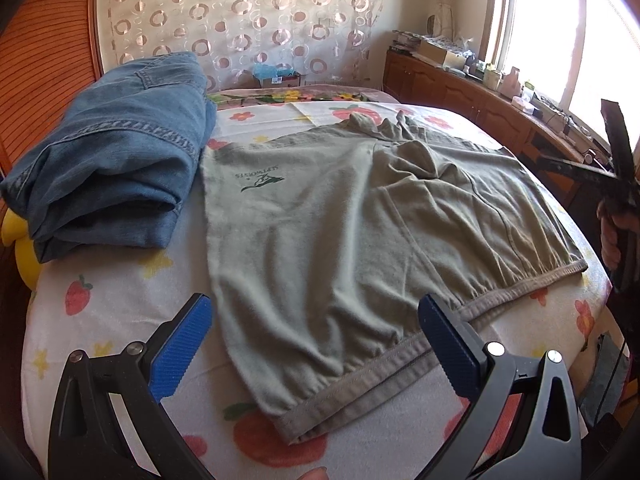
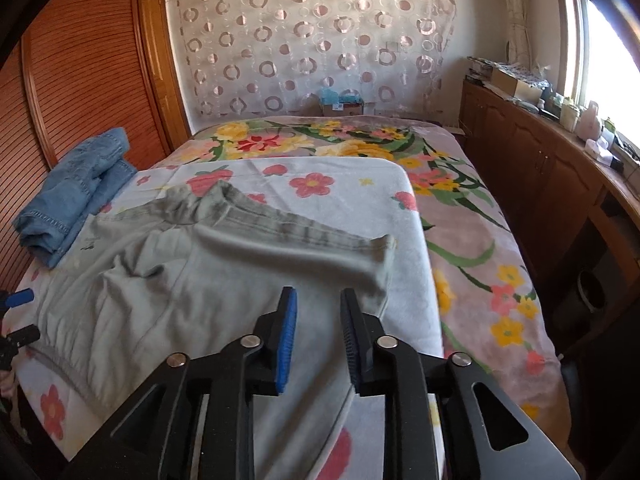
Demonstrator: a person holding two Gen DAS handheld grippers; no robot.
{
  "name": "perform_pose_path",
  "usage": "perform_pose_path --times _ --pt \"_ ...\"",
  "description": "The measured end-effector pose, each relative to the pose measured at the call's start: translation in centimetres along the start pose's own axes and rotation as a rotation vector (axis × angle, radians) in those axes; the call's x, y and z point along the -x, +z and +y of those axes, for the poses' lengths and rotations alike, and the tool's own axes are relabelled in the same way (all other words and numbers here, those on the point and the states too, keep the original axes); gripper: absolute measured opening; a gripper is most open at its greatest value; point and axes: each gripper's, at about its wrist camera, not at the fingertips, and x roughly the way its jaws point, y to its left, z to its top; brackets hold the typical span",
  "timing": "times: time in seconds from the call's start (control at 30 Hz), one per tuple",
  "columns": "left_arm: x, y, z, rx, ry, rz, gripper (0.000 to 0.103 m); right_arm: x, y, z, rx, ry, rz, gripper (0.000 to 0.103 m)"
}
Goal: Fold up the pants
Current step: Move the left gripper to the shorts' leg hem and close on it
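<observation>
Left wrist view first: the left tongs [image 1: 316, 344] hang spread wide, empty, straddling the elastic waistband [image 1: 360, 364] of the grey-green pants [image 1: 340, 216], which lie flat on the bed [image 1: 120, 320] just ahead of the pads. I'd judge they sit there ready to take the waistband's near corner for the next fold. Left of these tongs the flowered sheet is bare, so there is room to swing that way. Further on and to the left, folded jeans [image 1: 116, 168] rest just beside the pants' edge, likely set aside as finished; a fold toward them would crowd the pile.

From the right wrist view, the right tongs [image 2: 318, 340] hover above the pants [image 2: 168, 280], parted by a narrow gap with nothing between the pads. Just beyond them one leg [image 2: 304, 236] lies doubled back across the garment, its cuff near the sheet's right edge. Beyond that, open sheet and floral blanket [image 2: 460, 216] stretch away, plenty of room. A wooden cabinet [image 2: 540, 168] runs along the far right, well apart.
</observation>
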Motion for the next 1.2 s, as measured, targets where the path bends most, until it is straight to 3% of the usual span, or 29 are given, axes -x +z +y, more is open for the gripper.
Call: perform_pose_path --times 0.1,0.53,0.57,0.6,0.67,0.77,0.93,1.17,1.2 --pt "0.5 -0.4 0.6 0.015 -0.003 -0.005 0.103 1.0 -1.9 1.4 0.023 0.015 0.000 0.043" --pt "2.5 -3.1 2.8 0.068 -0.021 -0.007 0.095 3.5 -5.2 4.5 0.081 0.075 -0.025 0.044" --pt "2.6 -3.3 2.8 0.069 -0.025 -0.004 0.091 3.6 -5.4 4.6 0.085 0.088 -0.026 0.048" --pt "2.6 -3.5 3.0 0.071 -0.033 0.004 0.079 3.7 -5.7 4.9 0.084 0.097 -0.027 0.055" --pt "2.4 -4.0 3.4 0.088 -0.048 0.028 0.075 3.6 -5.8 4.7 0.088 0.101 -0.029 0.060" --pt "2.5 -4.3 3.8 0.104 -0.045 0.029 0.069 3.2 -5.9 4.4 0.094 0.098 -0.020 0.060" --pt "2.7 -4.3 3.4 0.091 -0.055 0.028 0.047 3.0 -5.7 4.4 0.099 0.098 -0.020 0.061" --pt "2.3 -4.3 2.4 0.058 -0.052 0.033 0.040 3.5 -6.2 5.3 0.085 0.096 -0.025 0.061" --pt "2.3 -4.3 2.4 0.056 -0.056 0.034 0.034 3.3 -6.2 5.2 0.084 0.095 -0.024 0.061"
